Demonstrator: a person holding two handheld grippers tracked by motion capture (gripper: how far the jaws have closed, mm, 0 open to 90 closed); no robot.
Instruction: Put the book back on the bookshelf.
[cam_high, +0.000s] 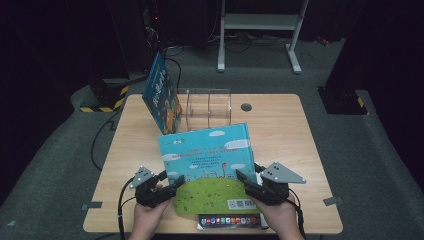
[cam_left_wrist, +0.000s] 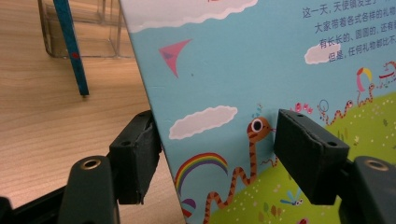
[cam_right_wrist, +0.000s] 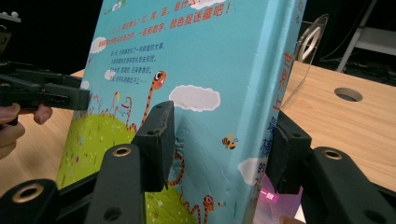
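A light-blue picture book with clouds, a green meadow and a striped snake is tilted up off the table, held at its two lower corners. My left gripper has the book's left edge between its jaws, one pad behind the edge and the other against the cover; in its own view it is. My right gripper is shut on the spine side, with one pad on the cover and one on the back; its own view has it. The left gripper appears there too.
A second blue book leans upright against a clear acrylic holder at the back of the table. Another book lies flat at the front edge under the lifted one. A round cable hole sits right of the holder.
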